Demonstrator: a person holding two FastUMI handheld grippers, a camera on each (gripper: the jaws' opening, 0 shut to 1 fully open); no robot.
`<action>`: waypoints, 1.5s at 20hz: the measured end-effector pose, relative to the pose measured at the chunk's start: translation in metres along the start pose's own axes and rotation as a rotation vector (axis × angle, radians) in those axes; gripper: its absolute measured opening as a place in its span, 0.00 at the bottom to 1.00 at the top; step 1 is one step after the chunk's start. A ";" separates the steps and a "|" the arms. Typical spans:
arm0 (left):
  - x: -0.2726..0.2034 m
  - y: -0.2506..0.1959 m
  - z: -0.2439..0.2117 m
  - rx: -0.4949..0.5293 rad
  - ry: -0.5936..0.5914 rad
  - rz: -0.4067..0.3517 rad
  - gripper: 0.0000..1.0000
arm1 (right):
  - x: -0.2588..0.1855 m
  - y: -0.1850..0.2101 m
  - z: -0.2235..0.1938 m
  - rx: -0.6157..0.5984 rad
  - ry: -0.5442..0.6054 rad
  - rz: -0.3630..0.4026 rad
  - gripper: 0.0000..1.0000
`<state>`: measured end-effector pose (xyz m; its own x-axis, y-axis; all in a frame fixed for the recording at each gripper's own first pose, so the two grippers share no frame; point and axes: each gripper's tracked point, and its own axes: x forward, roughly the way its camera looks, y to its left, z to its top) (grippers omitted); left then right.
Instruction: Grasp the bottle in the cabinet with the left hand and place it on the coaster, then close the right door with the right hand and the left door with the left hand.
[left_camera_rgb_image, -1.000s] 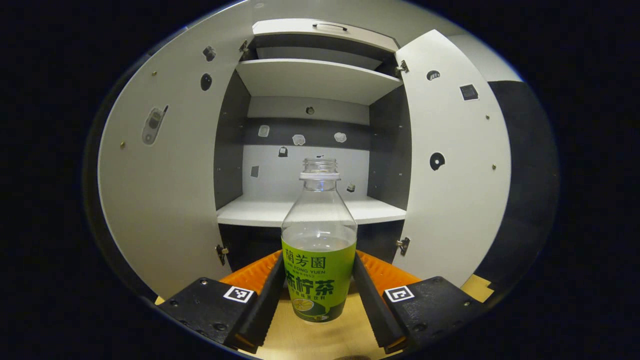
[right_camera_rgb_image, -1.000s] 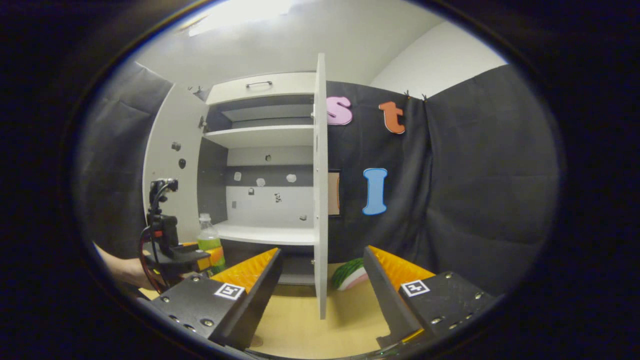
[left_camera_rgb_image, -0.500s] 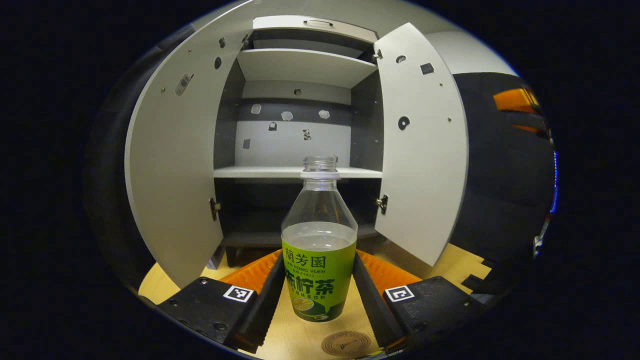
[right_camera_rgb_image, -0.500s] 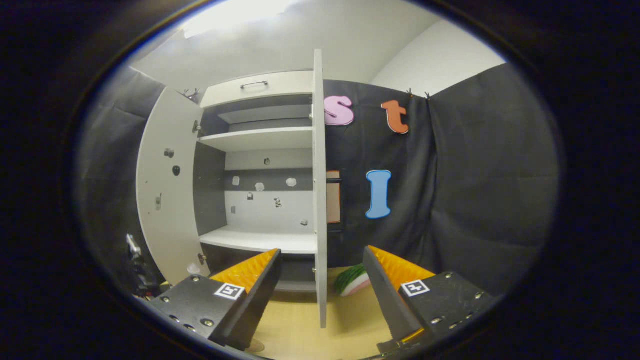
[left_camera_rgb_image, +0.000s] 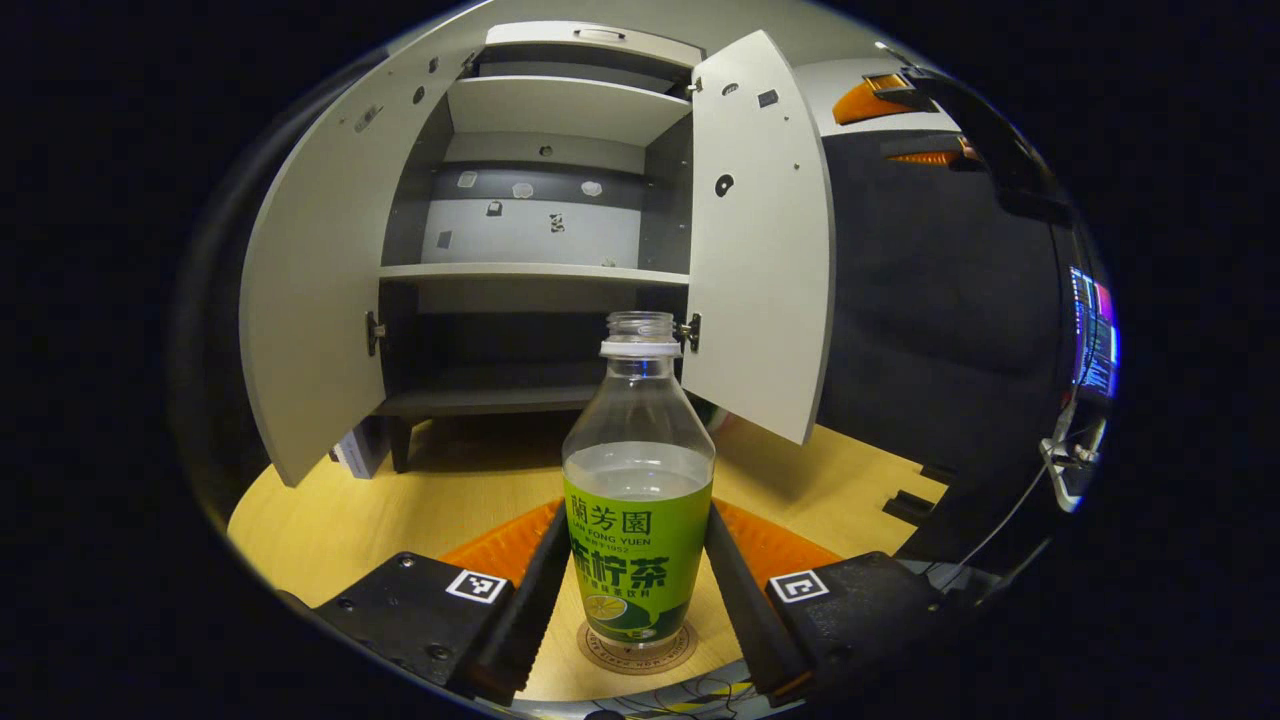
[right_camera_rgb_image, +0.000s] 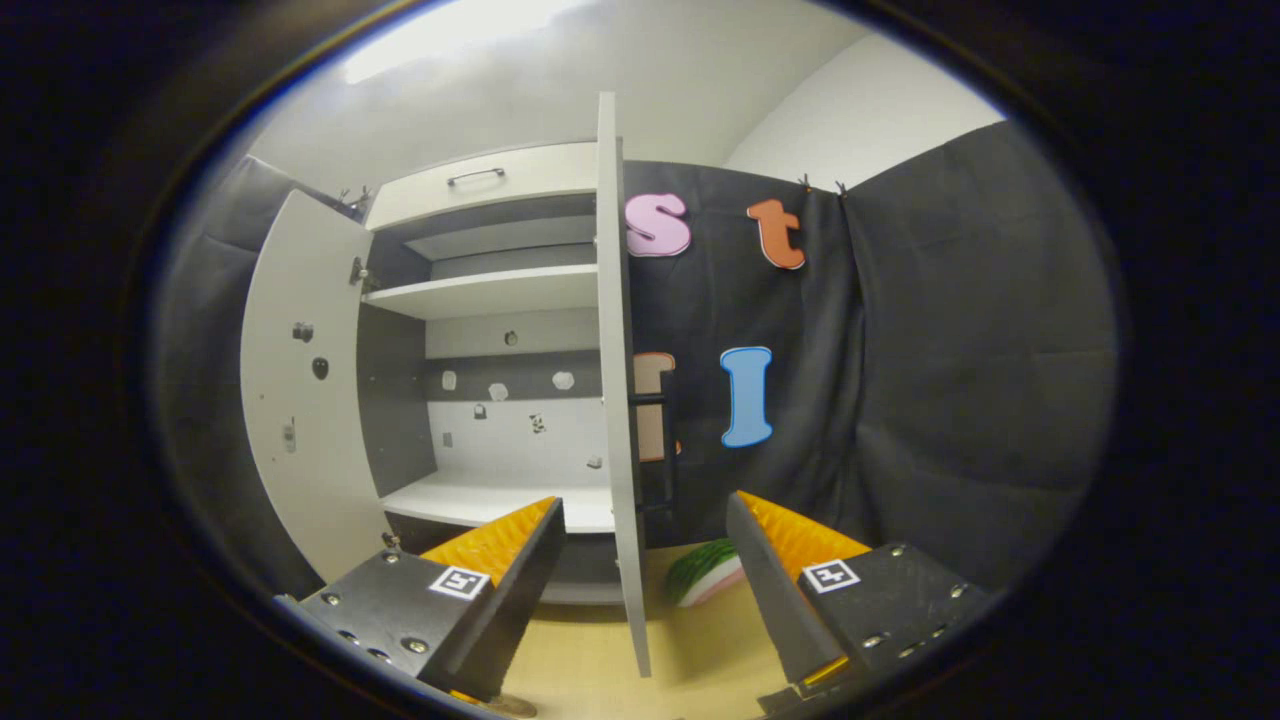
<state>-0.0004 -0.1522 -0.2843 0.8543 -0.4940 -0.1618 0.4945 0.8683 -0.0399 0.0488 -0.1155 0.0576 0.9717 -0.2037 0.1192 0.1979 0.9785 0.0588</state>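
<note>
A clear bottle with a green label and no cap stands upright between the fingers of my left gripper, which is shut on it. Its base is right over a round brown coaster on the wooden table; I cannot tell whether it touches. Behind it the cabinet has its left door and right door both swung open. In the right gripper view my right gripper is open and holds nothing. The right door shows edge-on just beyond its fingers, with the left door at the far left.
A toy watermelon slice lies on the table right of the right door, against the black cloth wall. The cabinet's shelves hold nothing. A small box stands by the cabinet's left leg. The table's edge is at the right.
My left gripper has drawn back from the cabinet and come down with the bottle; the coaster now lies under the bottle's base. The right gripper shifted slightly toward the right door.
</note>
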 end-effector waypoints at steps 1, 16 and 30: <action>0.000 -0.001 -0.011 -0.017 0.019 -0.002 0.81 | 0.003 -0.003 0.000 0.016 -0.002 -0.007 0.98; 0.002 -0.005 -0.046 0.059 0.043 -0.052 0.81 | 0.006 -0.033 -0.033 -0.023 0.040 -0.072 0.98; 0.012 -0.005 0.003 0.041 0.077 -0.034 0.88 | -0.014 -0.084 -0.041 -0.040 0.038 -0.116 0.98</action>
<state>0.0081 -0.1623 -0.2831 0.8228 -0.5167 -0.2368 0.5305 0.8476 -0.0064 0.0241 -0.1931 0.0102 0.9460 -0.3151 0.0759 0.3136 0.9491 0.0305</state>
